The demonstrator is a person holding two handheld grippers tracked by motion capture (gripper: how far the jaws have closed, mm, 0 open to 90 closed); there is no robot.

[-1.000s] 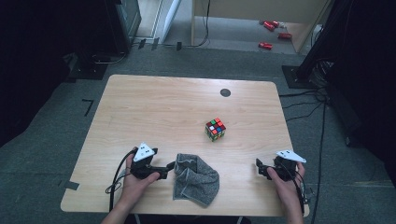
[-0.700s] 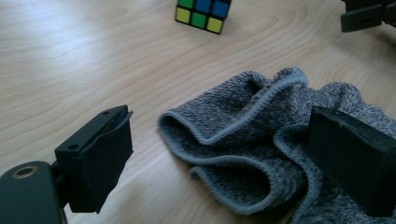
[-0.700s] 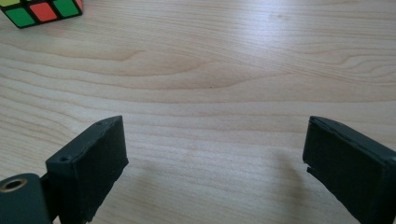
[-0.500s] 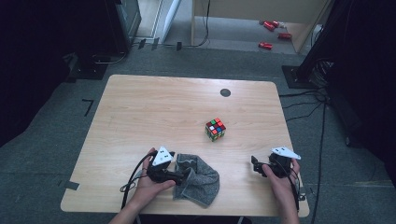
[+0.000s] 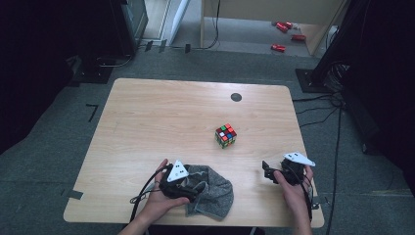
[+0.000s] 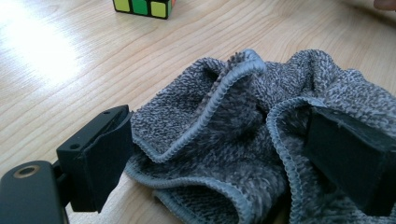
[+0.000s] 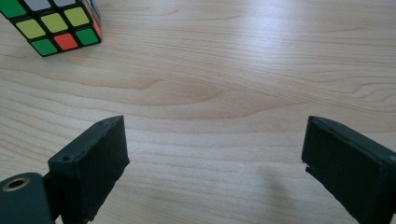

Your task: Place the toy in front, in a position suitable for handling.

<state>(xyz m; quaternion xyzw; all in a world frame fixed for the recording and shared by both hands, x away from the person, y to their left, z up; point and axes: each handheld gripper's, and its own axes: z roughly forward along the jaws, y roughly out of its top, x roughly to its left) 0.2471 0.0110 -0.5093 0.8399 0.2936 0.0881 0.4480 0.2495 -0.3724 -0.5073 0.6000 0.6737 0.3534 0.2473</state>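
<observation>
A crumpled grey towel (image 5: 213, 190) lies near the table's front edge. My left gripper (image 5: 195, 188) is open, its jaws wide apart on either side of the bunched folds of the towel (image 6: 224, 140). A scrambled colour cube (image 5: 225, 135) stands on the wood, a little right of centre. My right gripper (image 5: 266, 171) is open at the front right, over bare wood, with nothing between its jaws. In the right gripper view the cube (image 7: 51, 23) sits ahead and to the left. The cube's bottom edge (image 6: 142, 7) also shows at the top of the left gripper view.
The wooden table (image 5: 161, 122) has a small dark round hole (image 5: 236, 97) near its far edge. Cables trail from both grippers over the front edge. Beyond the table lie grey carpet, dark equipment and red objects (image 5: 284, 34) on the floor.
My left gripper has moved right onto the towel, and its jaws now straddle the folds. My right gripper has shifted left and slightly forward, towards the cube.
</observation>
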